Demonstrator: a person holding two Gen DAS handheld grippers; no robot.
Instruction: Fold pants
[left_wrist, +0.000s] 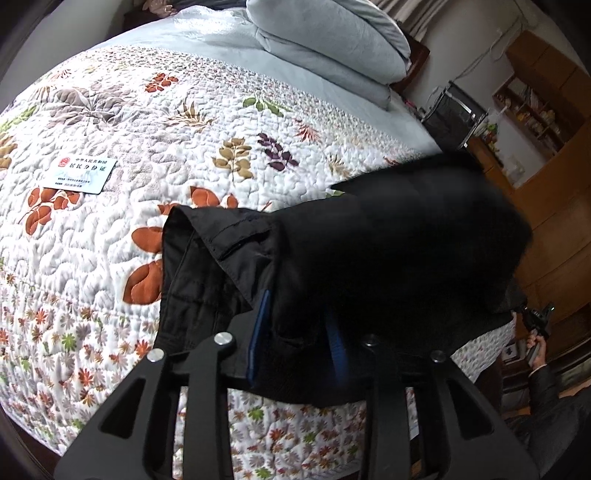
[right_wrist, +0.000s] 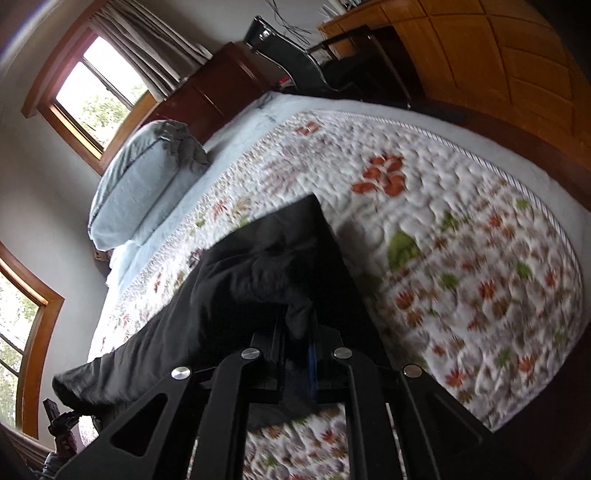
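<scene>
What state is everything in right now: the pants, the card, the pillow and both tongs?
Pants: partly folded, bunched on the quilt.
Card: flat on quilt, apart from pants.
Pillow: lying at the bed's head.
Left tongs: slightly open, fabric between.
Right tongs: shut on pants.

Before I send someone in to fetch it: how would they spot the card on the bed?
Start at the bed's floral quilt. In the left wrist view, the card lies flat on it, apart from the black pants. It is the only small pale-blue rectangle with printed text and a red emblem.
</scene>
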